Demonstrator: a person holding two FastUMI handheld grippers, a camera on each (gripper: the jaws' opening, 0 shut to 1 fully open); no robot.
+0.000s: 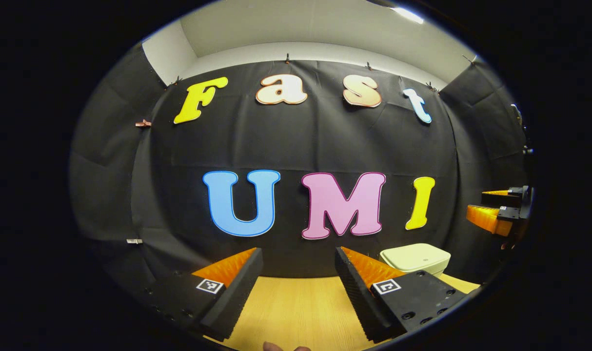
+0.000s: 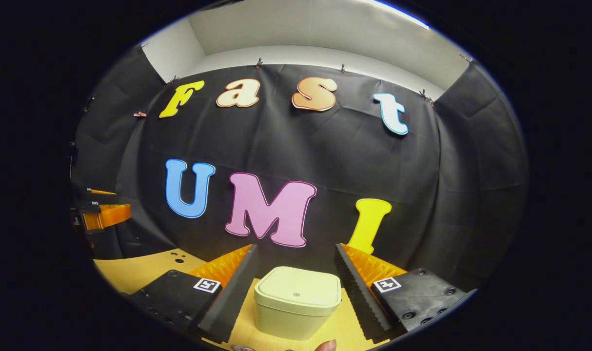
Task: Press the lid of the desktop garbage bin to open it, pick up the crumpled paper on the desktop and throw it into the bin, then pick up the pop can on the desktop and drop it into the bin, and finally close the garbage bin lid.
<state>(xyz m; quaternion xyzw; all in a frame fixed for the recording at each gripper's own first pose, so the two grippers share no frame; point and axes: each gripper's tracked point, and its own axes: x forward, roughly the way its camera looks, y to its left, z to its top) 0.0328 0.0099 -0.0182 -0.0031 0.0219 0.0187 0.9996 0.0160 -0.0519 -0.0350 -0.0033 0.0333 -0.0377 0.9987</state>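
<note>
While its lid sits closed, one garbage bin (image 2: 297, 302) shows.

The garbage bin (image 2: 297, 302) looks like smooth, matt plastic. The table (image 1: 296, 307) shows pale wood grain, and the wall (image 2: 325, 161) is matt, creased cloth.

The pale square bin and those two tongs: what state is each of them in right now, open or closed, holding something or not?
Pale green square plastic garbage bin: lid closed, upright on the light wooden table.
Left tongs: open, empty, raised over the table.
Right tongs: open, holding nothing, with the bin farther ahead, in line with the gap between the fingers.
</note>
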